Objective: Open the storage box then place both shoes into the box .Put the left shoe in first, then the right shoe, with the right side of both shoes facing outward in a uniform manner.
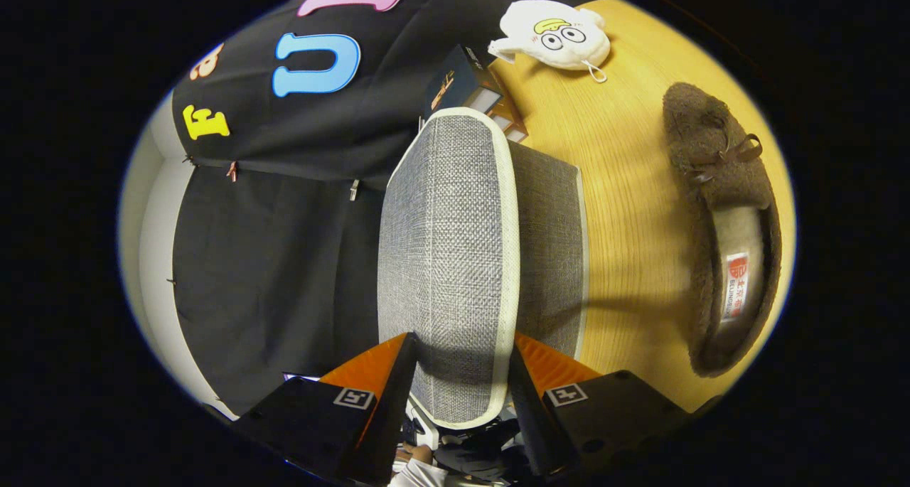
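Note:
My gripper (463, 341) is turned on its side and shut on the grey fabric lid (444, 245) of the storage box, one finger on each face of it. The lid has a white trimmed edge and stands lifted away from the grey box body (551, 245), which sits on the wooden table (625, 188). A brown fuzzy shoe (725, 224) with a small bow and a pale insole lies on the table beyond the box, apart from it. The inside of the box is hidden behind the lid.
A white plush toy (554, 35) with cartoon eyes lies on the table past the box. Small cartons (469, 85) stand just behind the box. The black cloth wall (284, 259) hangs close behind the lid.

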